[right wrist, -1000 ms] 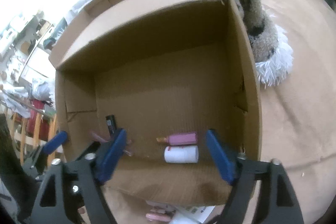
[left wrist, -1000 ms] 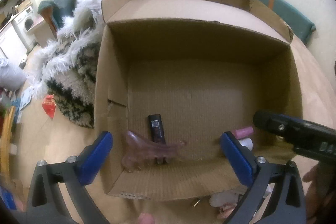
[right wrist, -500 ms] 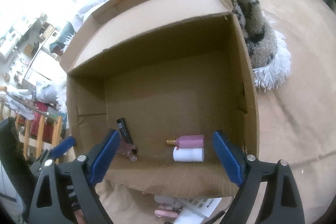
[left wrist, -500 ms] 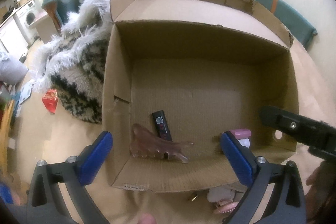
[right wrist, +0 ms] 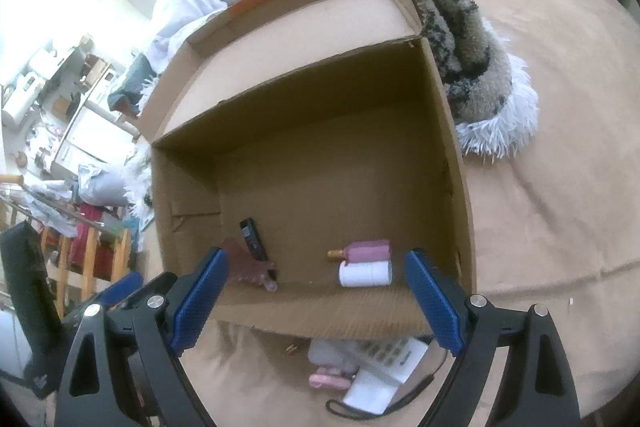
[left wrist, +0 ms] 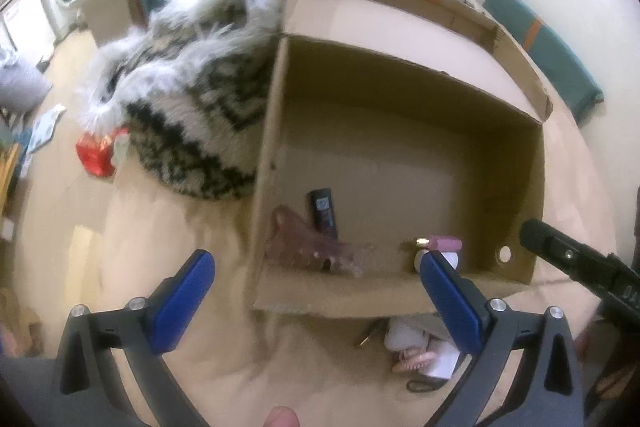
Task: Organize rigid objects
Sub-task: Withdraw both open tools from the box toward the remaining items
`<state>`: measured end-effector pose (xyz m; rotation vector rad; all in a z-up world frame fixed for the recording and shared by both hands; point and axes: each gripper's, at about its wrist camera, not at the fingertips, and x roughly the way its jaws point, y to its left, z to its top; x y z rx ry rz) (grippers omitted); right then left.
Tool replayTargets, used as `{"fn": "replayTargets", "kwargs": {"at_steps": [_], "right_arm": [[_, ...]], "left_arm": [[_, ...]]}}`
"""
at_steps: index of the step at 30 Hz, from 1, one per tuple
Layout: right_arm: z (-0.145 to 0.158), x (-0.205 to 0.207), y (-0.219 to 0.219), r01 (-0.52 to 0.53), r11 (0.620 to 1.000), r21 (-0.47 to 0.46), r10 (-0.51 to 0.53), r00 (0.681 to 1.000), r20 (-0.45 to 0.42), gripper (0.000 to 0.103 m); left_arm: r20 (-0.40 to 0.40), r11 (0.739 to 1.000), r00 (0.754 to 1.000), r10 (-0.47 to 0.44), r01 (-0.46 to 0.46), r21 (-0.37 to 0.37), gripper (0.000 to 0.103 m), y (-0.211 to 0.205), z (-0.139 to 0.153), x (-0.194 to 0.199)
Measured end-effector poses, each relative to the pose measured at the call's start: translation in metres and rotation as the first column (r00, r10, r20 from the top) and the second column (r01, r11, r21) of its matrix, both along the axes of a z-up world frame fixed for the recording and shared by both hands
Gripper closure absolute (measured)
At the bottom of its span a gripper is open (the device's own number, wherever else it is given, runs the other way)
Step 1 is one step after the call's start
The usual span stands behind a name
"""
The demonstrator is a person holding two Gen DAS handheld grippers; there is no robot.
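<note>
Left wrist view: left hand-held gripper hangs low before the box, jaws spread wide, nothing between the blue pads.
Aim: it points down and forward; its left pad sits over the tan bedcover, its right pad over the box's near right corner.
Person: a fingertip peeks in at the bottom edge.
Box contents: black remote lies flat, a translucent pink comb touching its near end; a pink bottle lies at near right.
Outside: fuzzy throw presses against the box's left wall; a red pack lies beside it.
Right side: the other gripper's black body juts in from the right, beside the box.

Right wrist view: right hand-held gripper held above the box's near wall, tilted down, jaws wide apart and empty.
Inside: remote and comb at near left; pink bottle touching a white bottle at near right.
In front of box: pink item and white keypad device lie on the bedcover, close against the near wall.
</note>
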<state>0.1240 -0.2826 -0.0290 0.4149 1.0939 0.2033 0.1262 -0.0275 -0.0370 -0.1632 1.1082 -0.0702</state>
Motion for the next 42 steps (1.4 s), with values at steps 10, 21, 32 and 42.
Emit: {"fn": "replayTargets", "kwargs": {"at_steps": [10,21,32,42], "right_arm": [[0.001,-0.028,-0.004,-0.002,1.0,-0.01,0.002,1.0,-0.016,0.008],[-0.031,-0.062,-0.008,0.034,0.999,0.031,-0.03,0.992,-0.126,0.008],[-0.038,-0.054,-0.012,0.04,0.998,0.039,-0.034,0.99,-0.14,0.008],[-0.044,-0.052,-0.001,0.007,0.997,0.075,0.005,0.987,-0.162,0.008]], "left_arm": [[-0.075,0.996,0.993,0.094,-0.094,0.006,0.001,0.037,-0.022,-0.037],[-0.121,0.999,0.993,-0.007,0.012,0.034,0.01,-0.014,-0.07,-0.032],[-0.159,0.992,0.986,-0.053,0.071,0.104,0.02,-0.063,-0.117,-0.007],[-0.155,0.991,0.985,-0.076,0.092,0.1,0.06,-0.053,-0.112,-0.014]]}}
